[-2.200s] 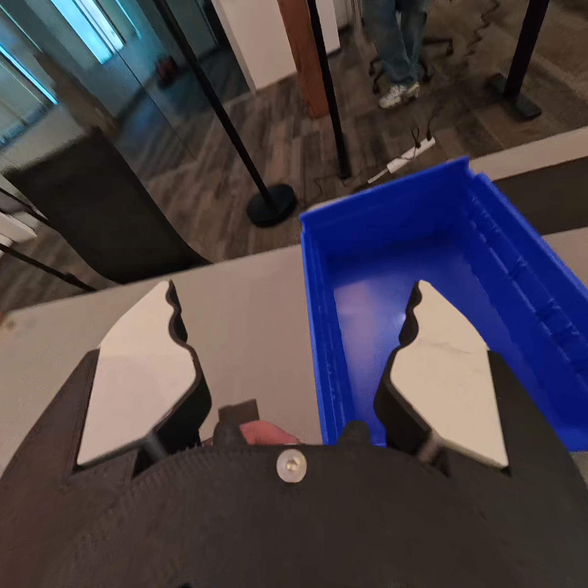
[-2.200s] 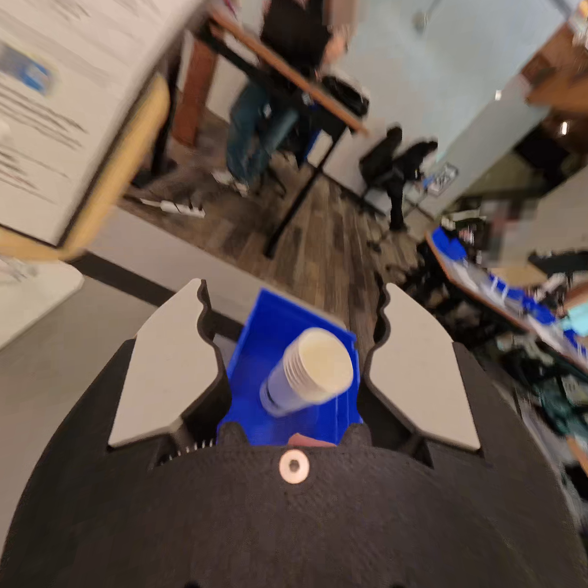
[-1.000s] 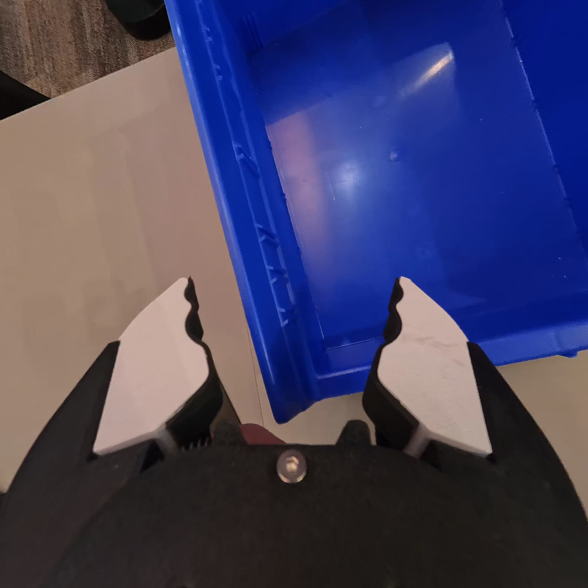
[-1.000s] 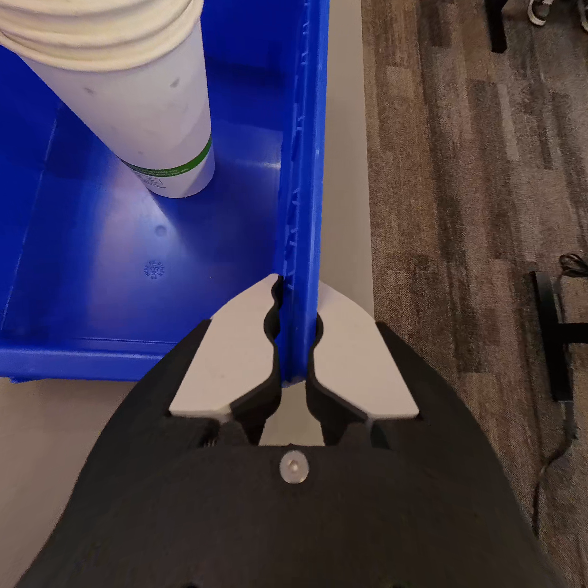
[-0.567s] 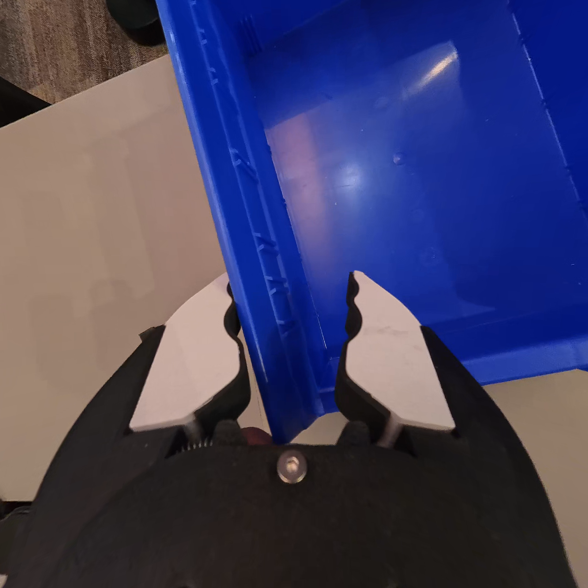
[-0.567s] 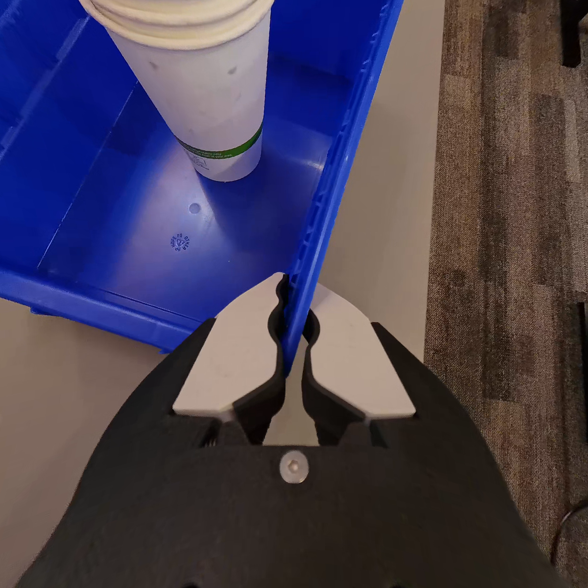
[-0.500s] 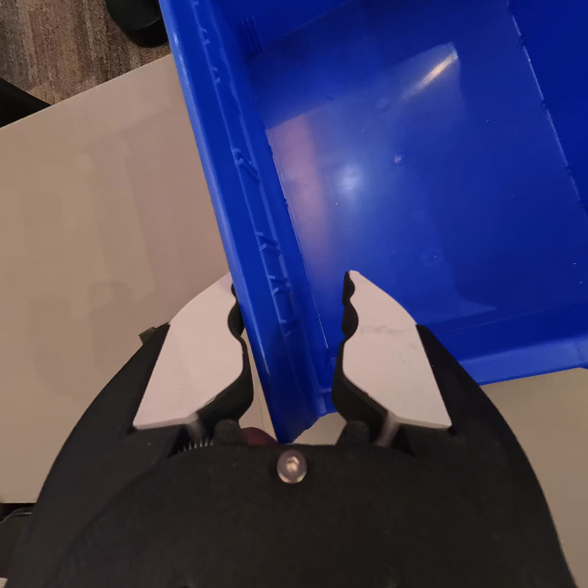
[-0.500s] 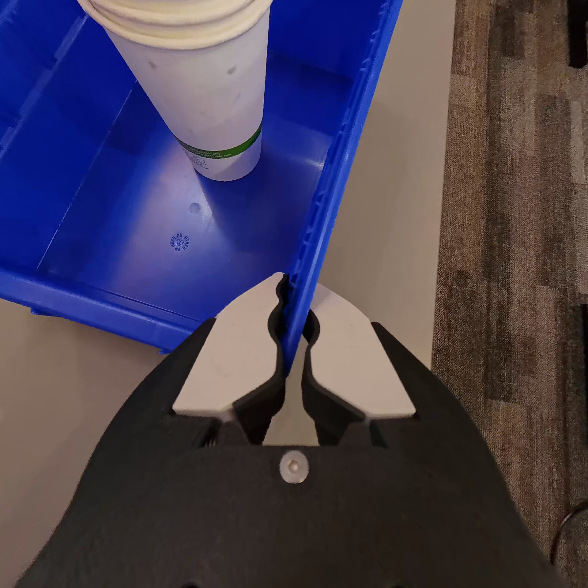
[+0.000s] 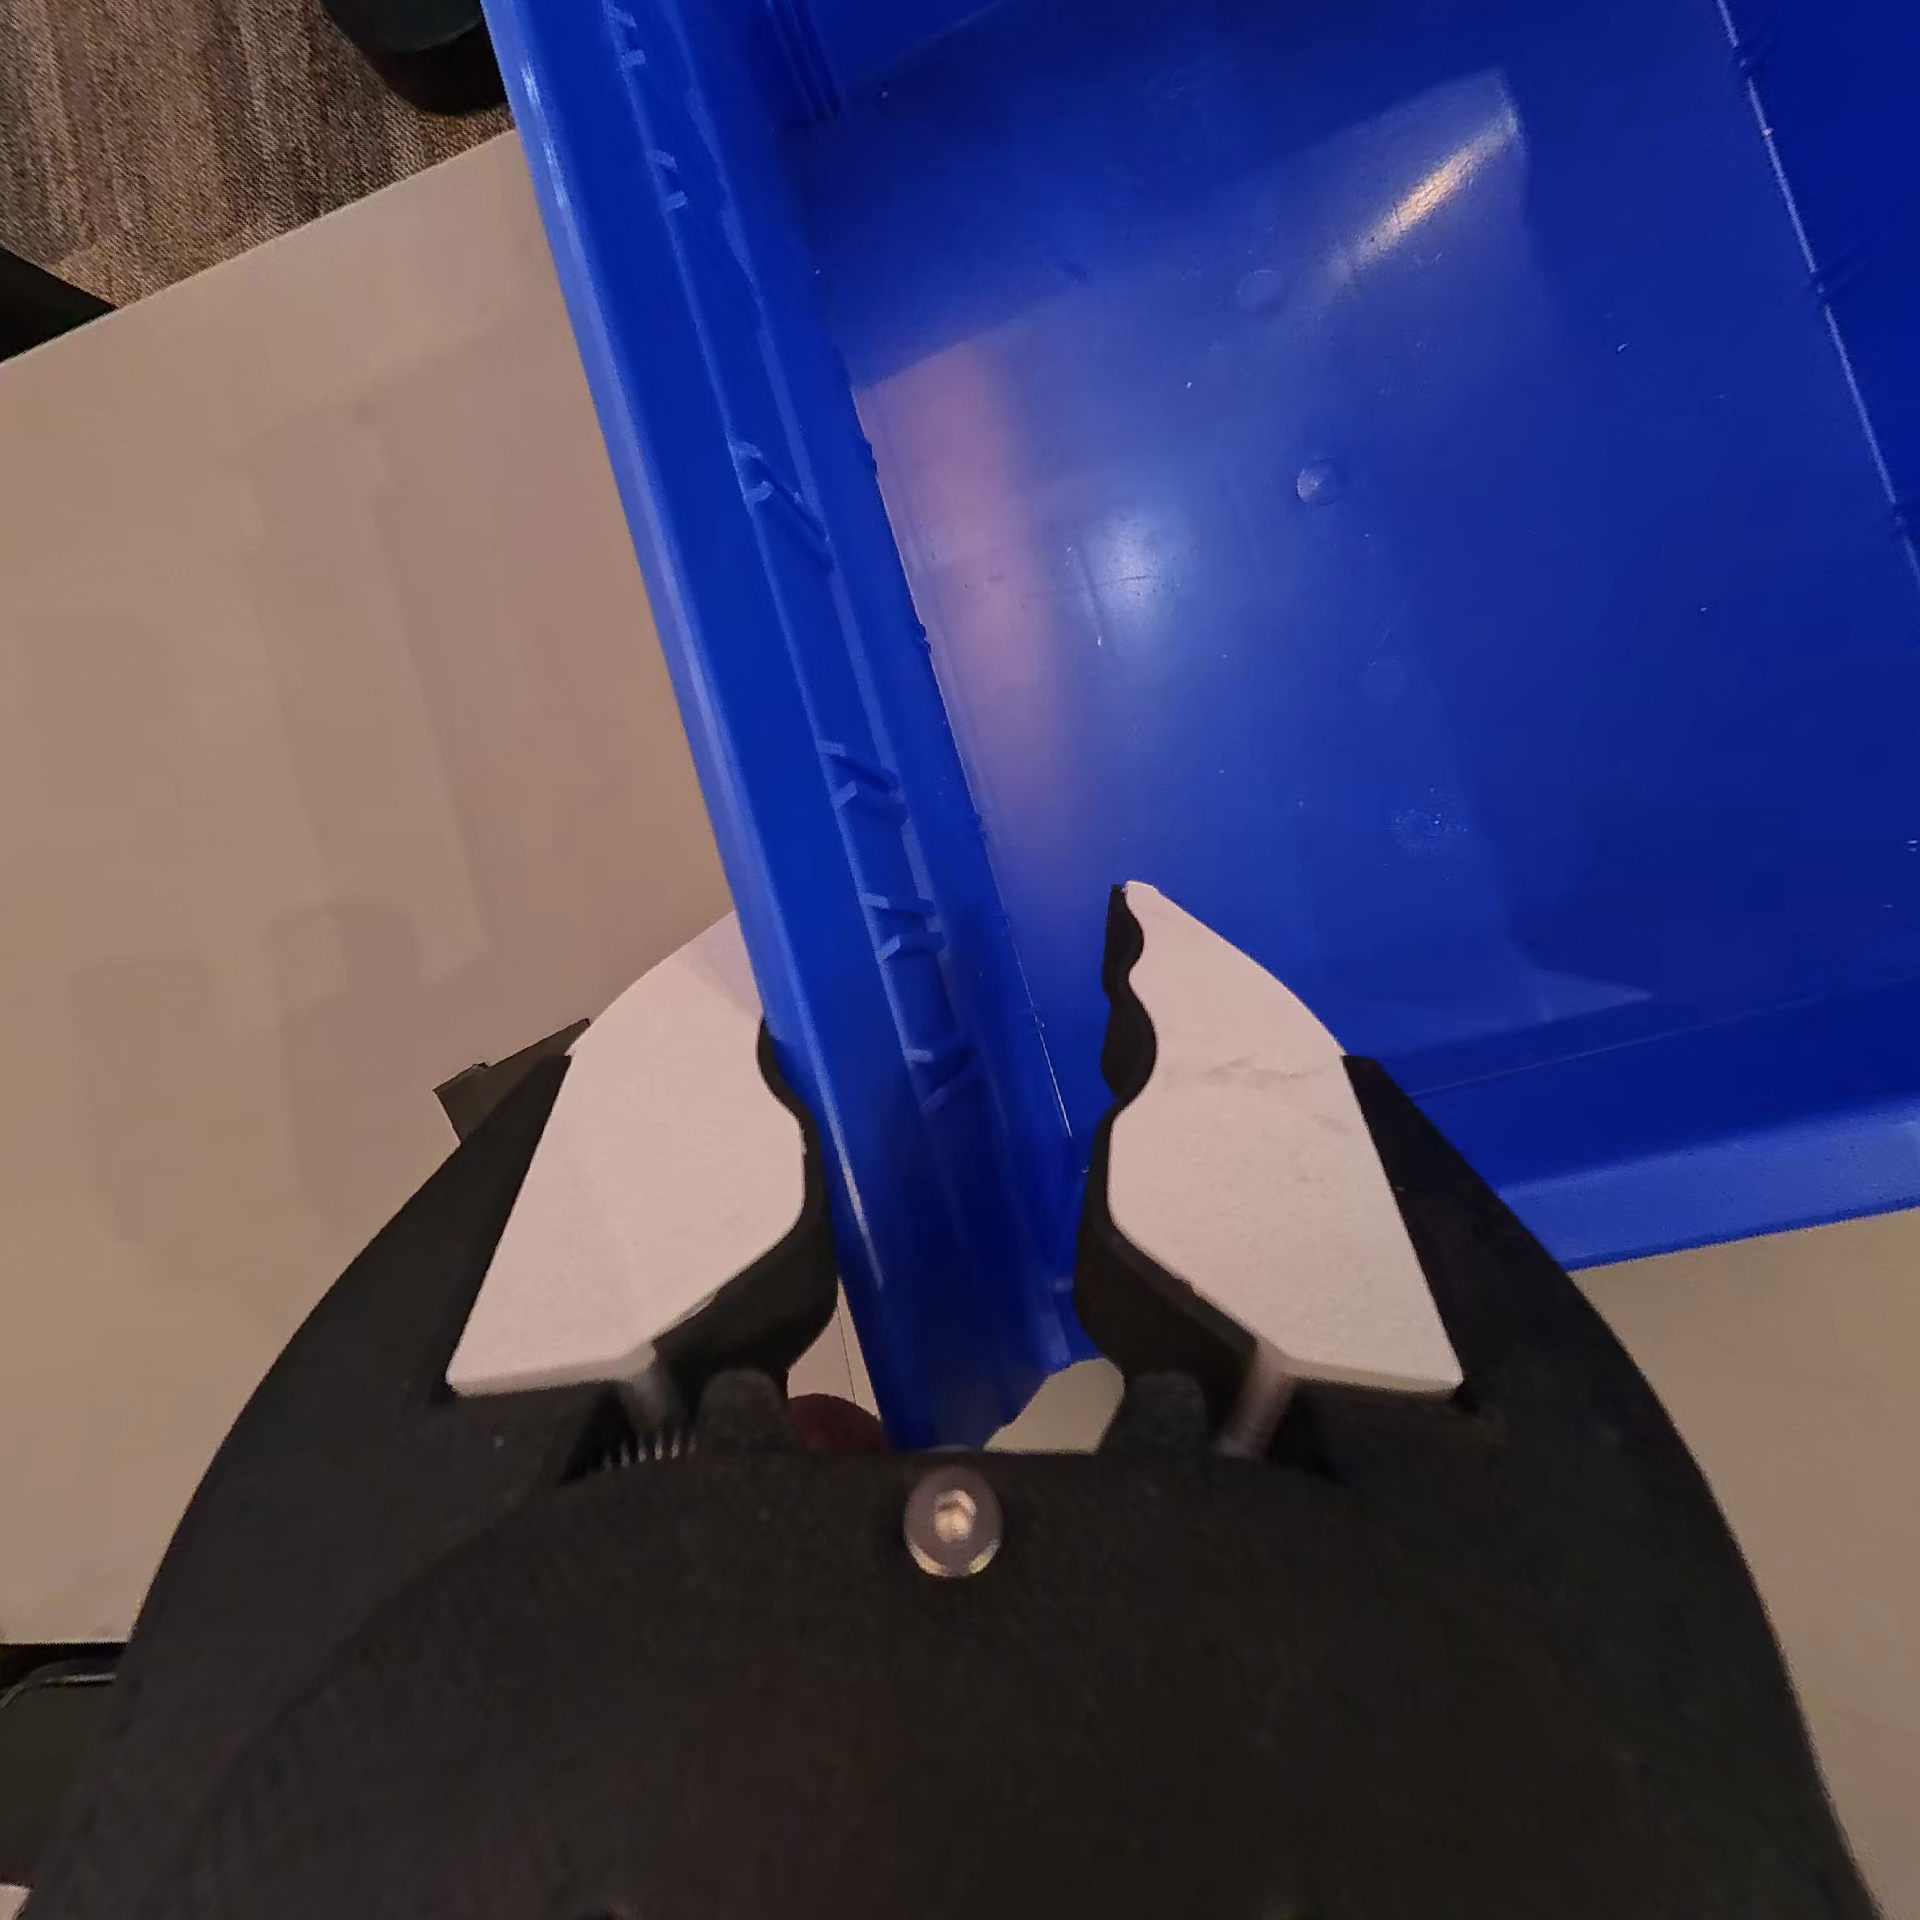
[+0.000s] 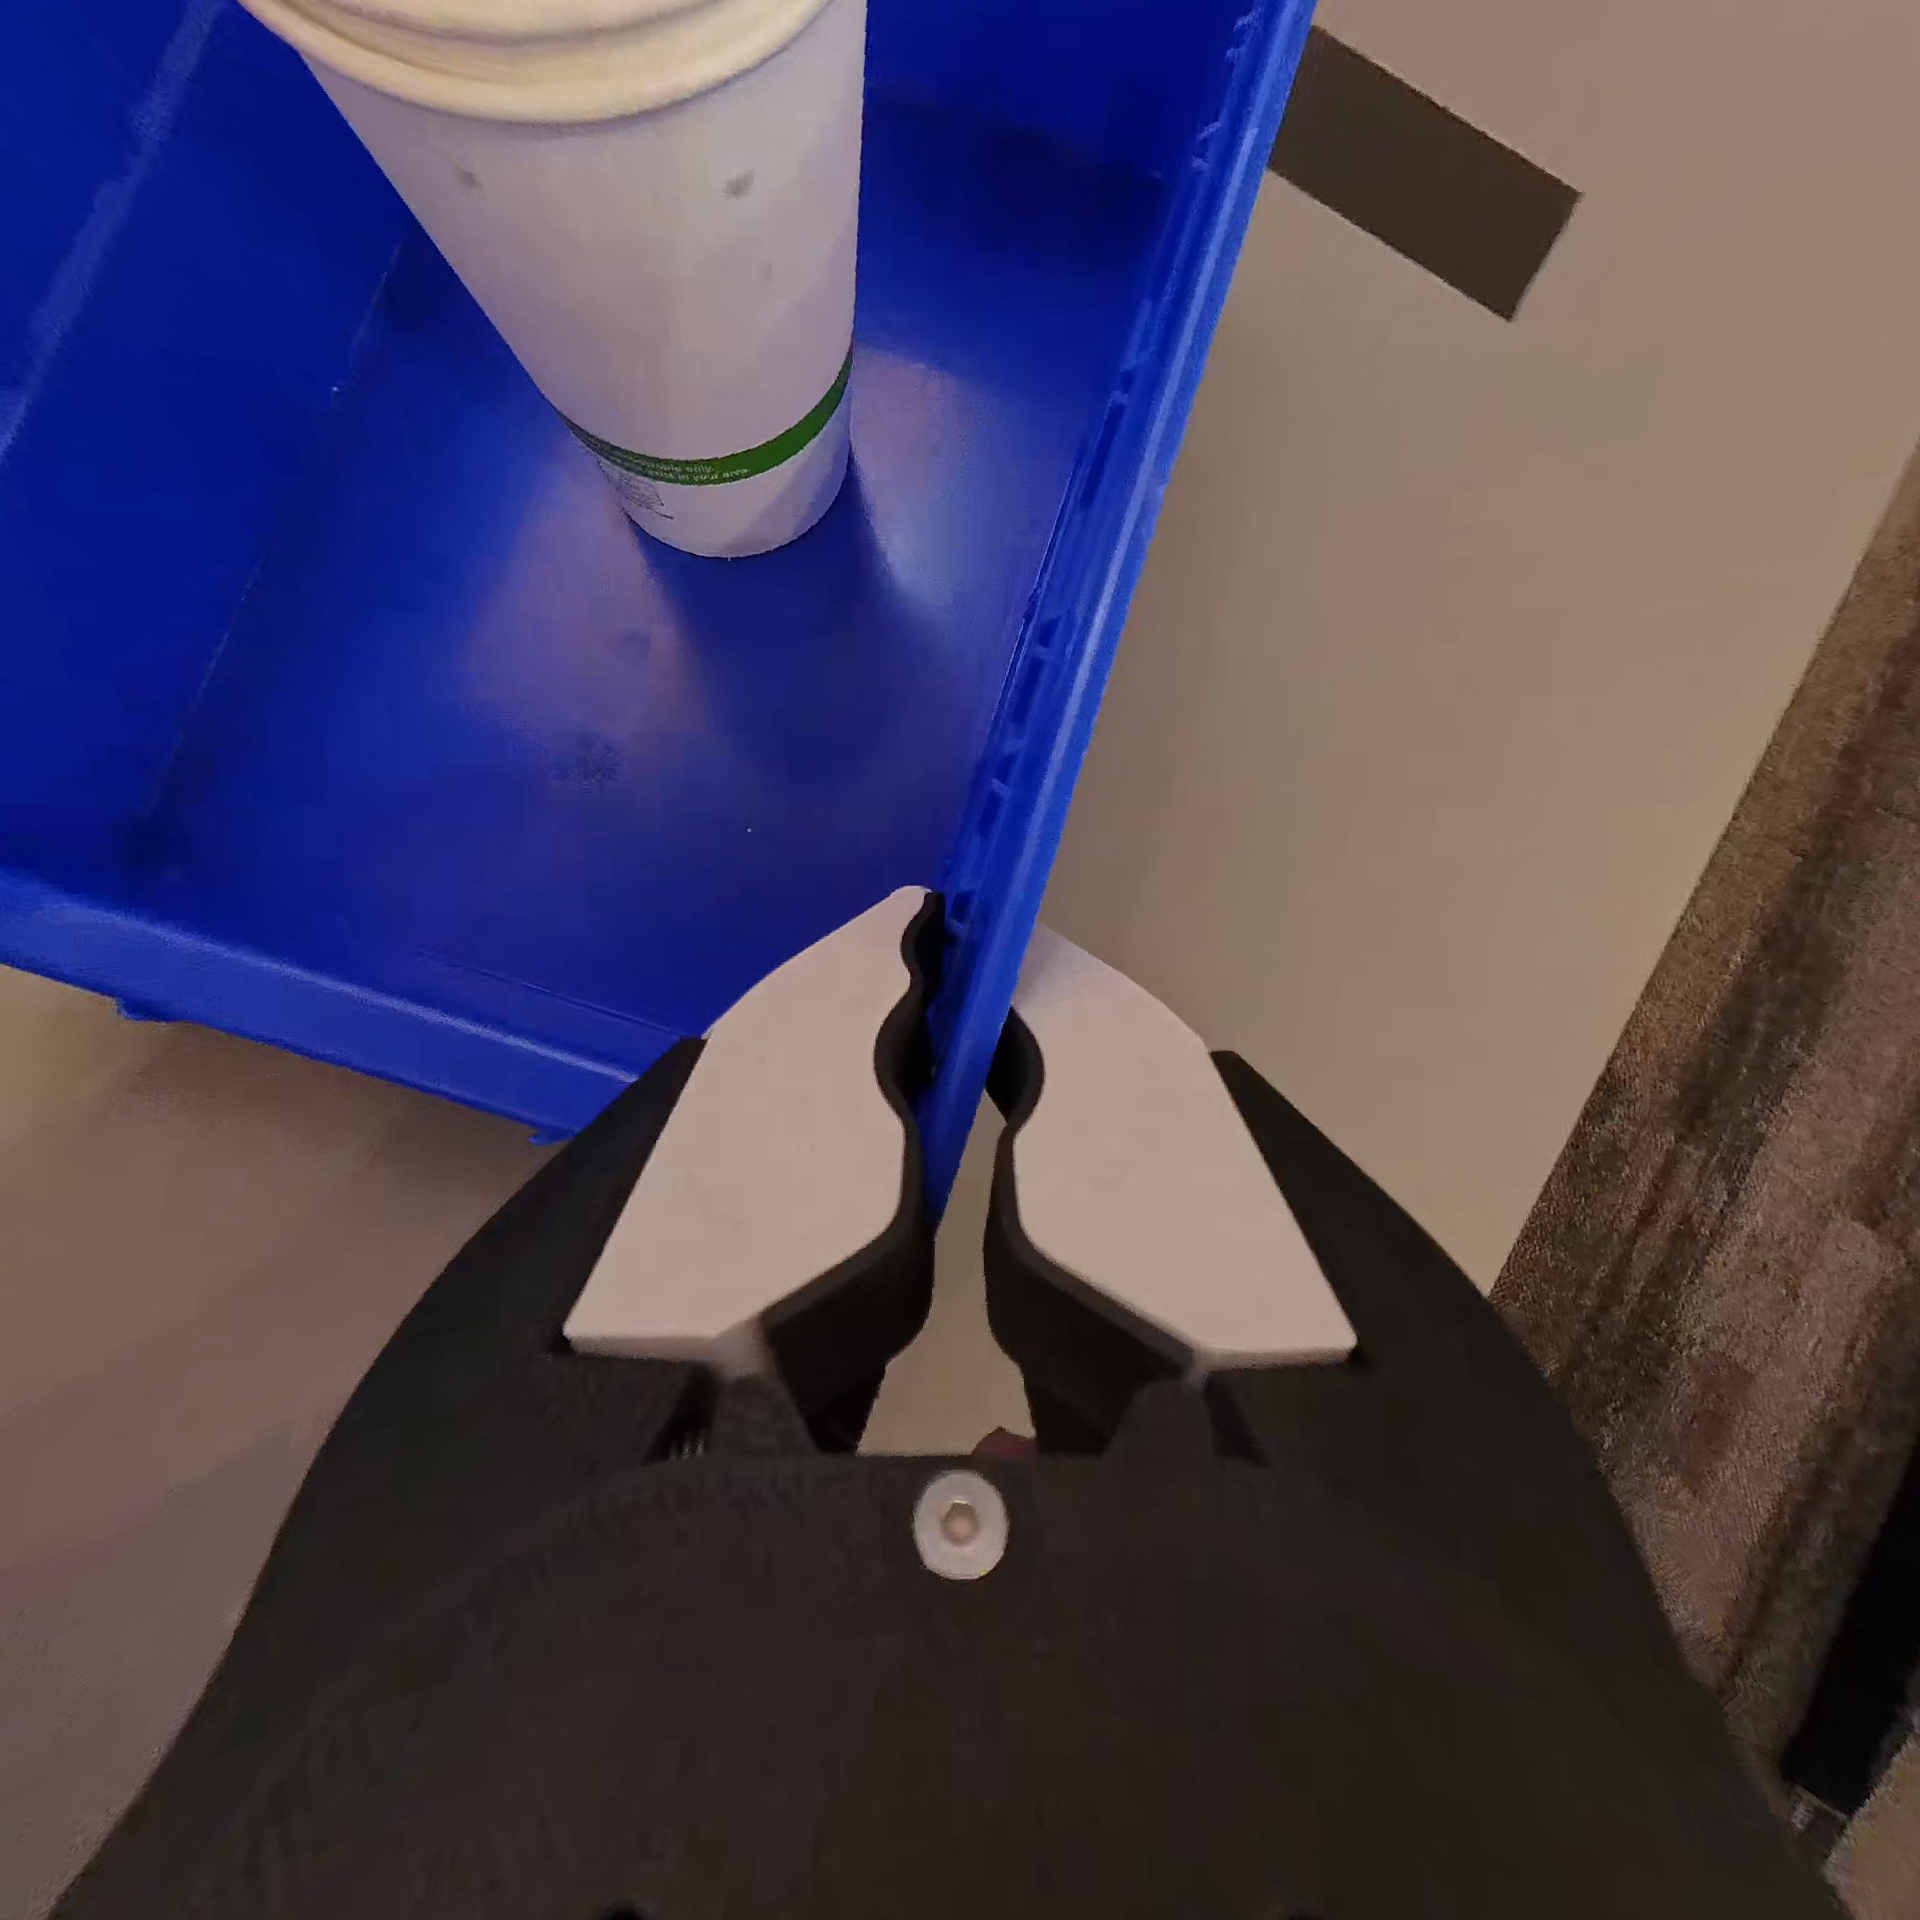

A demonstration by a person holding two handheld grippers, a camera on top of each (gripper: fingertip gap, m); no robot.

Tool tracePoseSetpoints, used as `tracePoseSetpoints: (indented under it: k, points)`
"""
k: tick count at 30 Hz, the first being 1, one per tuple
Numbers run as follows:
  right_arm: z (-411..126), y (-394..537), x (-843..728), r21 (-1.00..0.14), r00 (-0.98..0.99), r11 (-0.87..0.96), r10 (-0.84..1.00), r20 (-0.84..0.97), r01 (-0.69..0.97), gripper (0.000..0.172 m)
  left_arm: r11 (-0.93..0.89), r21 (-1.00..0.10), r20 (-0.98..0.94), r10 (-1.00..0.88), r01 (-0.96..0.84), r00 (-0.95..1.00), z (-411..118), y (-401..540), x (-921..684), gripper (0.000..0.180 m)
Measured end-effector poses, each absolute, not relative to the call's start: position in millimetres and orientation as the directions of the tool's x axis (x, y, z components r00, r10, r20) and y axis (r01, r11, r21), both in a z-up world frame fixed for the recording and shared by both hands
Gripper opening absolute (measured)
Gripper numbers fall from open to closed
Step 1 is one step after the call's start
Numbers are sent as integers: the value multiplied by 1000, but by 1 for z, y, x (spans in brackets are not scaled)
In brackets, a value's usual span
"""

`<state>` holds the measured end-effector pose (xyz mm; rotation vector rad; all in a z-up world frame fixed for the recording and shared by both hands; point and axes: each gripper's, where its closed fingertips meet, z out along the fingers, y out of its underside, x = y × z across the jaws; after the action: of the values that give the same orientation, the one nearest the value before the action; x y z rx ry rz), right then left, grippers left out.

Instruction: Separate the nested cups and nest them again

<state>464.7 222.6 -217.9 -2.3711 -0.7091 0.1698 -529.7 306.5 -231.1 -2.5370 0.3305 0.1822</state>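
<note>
Left fingers [image 9: 1195,1049] have narrowed astride the bin wall [image 9: 831,727]; right ones [image 10: 831,1039] stay clamped.

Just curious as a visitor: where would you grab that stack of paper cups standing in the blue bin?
Probably the white side wall of the cup stack, below its cream rims, with a gripper coming down from above: it stands upright and widens upward, in the blue bin.

Inside the blue bin [image 10: 312,727], only the cup stack [image 10: 665,260] by its right wall blocks passage.
</note>
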Motion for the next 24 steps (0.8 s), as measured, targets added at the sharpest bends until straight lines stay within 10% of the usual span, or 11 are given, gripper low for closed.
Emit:
tracePoseSetpoints:
  k: [24]
  points:
    - [-219,220,350,-516,210,-153,976,55,843,7,-823,-483,-262,-191,-300,946,-233,309,-531,56]
